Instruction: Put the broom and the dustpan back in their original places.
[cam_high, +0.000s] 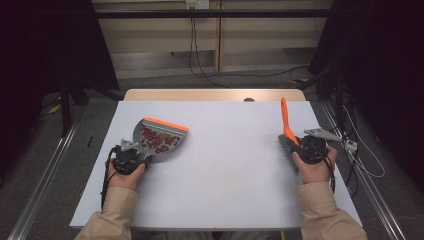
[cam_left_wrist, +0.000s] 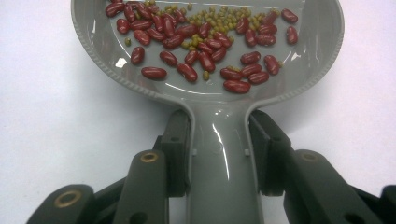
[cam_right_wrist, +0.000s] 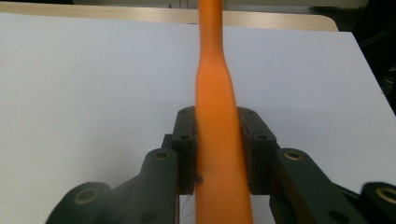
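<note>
Judging from how things lie, I'd say the sweeping itself looks done: the grey dustpan (cam_high: 159, 139), near the table's (cam_high: 220, 200) left edge, already holds the red kidney beans (cam_left_wrist: 201, 56) and the small green mung beans (cam_left_wrist: 219, 18), gathered toward its orange lip (cam_high: 167, 123). I can spot no loose beans on the white table top between my two hands, though anything tiny would be hard to make out from the high view.

My left gripper (cam_high: 131, 159) has its fingers (cam_left_wrist: 175, 154) clenched on the dustpan's grey handle (cam_left_wrist: 219, 177), one pad on each side. My right gripper (cam_high: 311, 148), close to the table's right edge, has its fingers (cam_right_wrist: 184, 154) clamped around the orange handle (cam_right_wrist: 217, 121) of the hand brush (cam_high: 287, 142), whose dark bristles point toward the table's middle.

What is left, I reckon, is emptying the pan somewhere and setting both tools down.

No brand, label or writing can be read on the pan, the brush or the table.
</note>
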